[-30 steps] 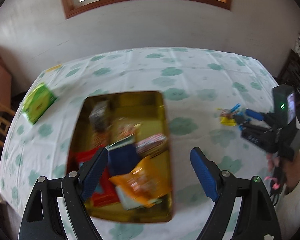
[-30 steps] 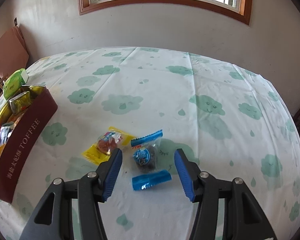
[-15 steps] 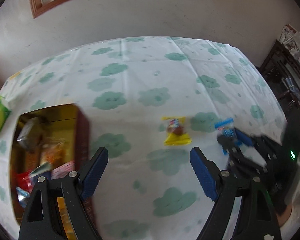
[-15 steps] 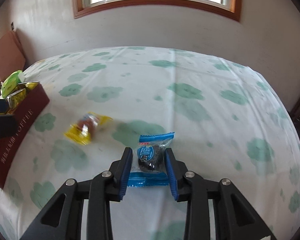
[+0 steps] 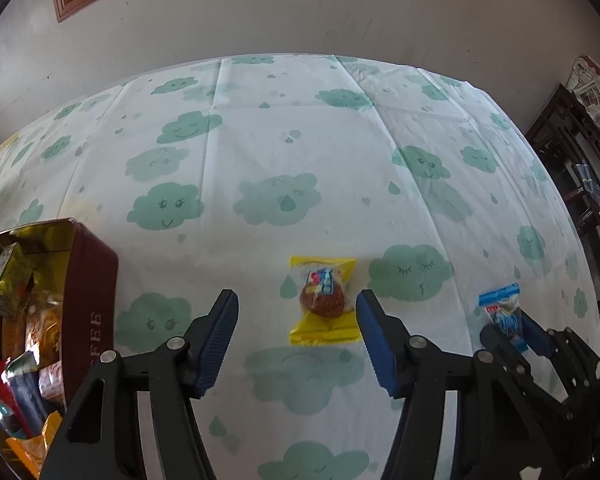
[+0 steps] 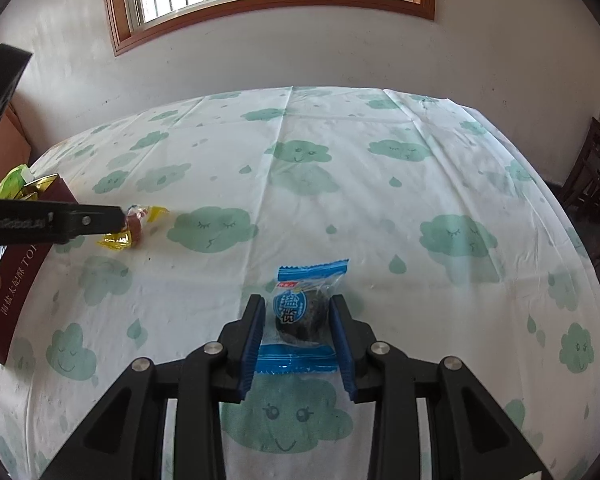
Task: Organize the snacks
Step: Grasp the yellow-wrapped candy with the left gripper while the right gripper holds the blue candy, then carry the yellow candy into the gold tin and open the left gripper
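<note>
Yellow snack (image 6: 134, 226) half-hidden behind left gripper (image 6: 112, 220).

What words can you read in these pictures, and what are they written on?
"GenRobot.AI": on the left gripper, along its finger.
"TO", then cut off by that finger: on the tin; the Chinese letters below it are too small to read for sure.
"FEE": on the same tin, left camera.
Blue snack in the right gripper: big Chinese letters, too blurred to read.
Yellow snack: print too small.
</note>
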`<control>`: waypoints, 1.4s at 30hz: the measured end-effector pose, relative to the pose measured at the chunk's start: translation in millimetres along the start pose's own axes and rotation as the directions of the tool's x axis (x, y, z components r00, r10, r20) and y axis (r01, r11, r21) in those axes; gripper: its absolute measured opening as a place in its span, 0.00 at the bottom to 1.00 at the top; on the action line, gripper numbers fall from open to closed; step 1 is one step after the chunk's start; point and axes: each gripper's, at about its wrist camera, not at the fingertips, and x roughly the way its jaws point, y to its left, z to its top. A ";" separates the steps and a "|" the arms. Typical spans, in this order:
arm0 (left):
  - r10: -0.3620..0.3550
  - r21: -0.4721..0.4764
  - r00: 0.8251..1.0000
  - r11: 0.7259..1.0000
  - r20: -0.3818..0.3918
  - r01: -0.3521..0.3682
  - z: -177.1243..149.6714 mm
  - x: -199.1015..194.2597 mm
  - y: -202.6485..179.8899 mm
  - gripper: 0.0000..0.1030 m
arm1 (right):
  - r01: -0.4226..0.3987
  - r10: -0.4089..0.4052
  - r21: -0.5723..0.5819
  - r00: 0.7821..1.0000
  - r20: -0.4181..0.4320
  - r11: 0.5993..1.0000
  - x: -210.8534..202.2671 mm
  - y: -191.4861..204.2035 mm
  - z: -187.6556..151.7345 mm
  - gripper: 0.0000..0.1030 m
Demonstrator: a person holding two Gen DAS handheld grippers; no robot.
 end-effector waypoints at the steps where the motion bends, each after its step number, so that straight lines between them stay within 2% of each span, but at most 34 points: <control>1: 0.003 0.002 1.000 1.000 -0.004 -0.003 0.9 2.4 -1.1 0.55 | 0.002 -0.002 -0.002 1.000 0.000 1.000 0.0 0.0 -0.1 0.33; 4: 0.013 0.012 1.000 1.000 -0.007 -0.013 2.6 10.1 -4.2 0.54 | 0.002 -0.002 -0.002 1.000 -0.001 1.000 0.3 0.7 0.2 0.33; 6: 0.010 0.017 1.000 1.000 -0.014 -0.010 2.1 13.1 -4.7 0.41 | 0.003 -0.003 -0.002 1.000 -0.001 1.000 0.3 0.8 0.3 0.33; 8: 0.003 0.012 1.000 1.000 -0.026 -0.002 0.4 15.8 -3.6 0.34 | 0.005 -0.005 -0.004 1.000 -0.001 1.000 0.2 0.8 0.2 0.33; 14: 0.014 0.022 1.000 1.000 -0.012 -0.013 -4.0 13.9 -1.7 0.30 | 0.011 -0.011 -0.011 1.000 -0.003 1.000 0.7 2.6 0.7 0.34; 15: 0.012 0.024 1.000 1.000 -0.011 -0.012 -4.5 12.9 -1.9 0.22 | 0.013 -0.013 -0.012 1.000 -0.003 1.000 0.7 2.9 0.7 0.34; 23: 0.031 0.033 0.999 0.999 -0.012 -0.031 -17.0 2.0 -0.6 0.22 | 0.016 -0.016 -0.016 1.000 -0.004 1.000 0.8 3.6 0.5 0.34; 32: 0.021 0.024 1.000 0.999 -0.020 -0.021 -42.0 -16.9 1.2 0.22 | 0.024 -0.025 -0.025 1.000 -0.005 0.999 1.2 3.9 0.5 0.34; 42: 0.024 0.034 1.000 0.999 0.008 -0.025 -65.5 -55.6 1.2 0.22 | 0.035 -0.035 -0.033 0.999 -0.006 0.999 1.3 4.9 0.5 0.34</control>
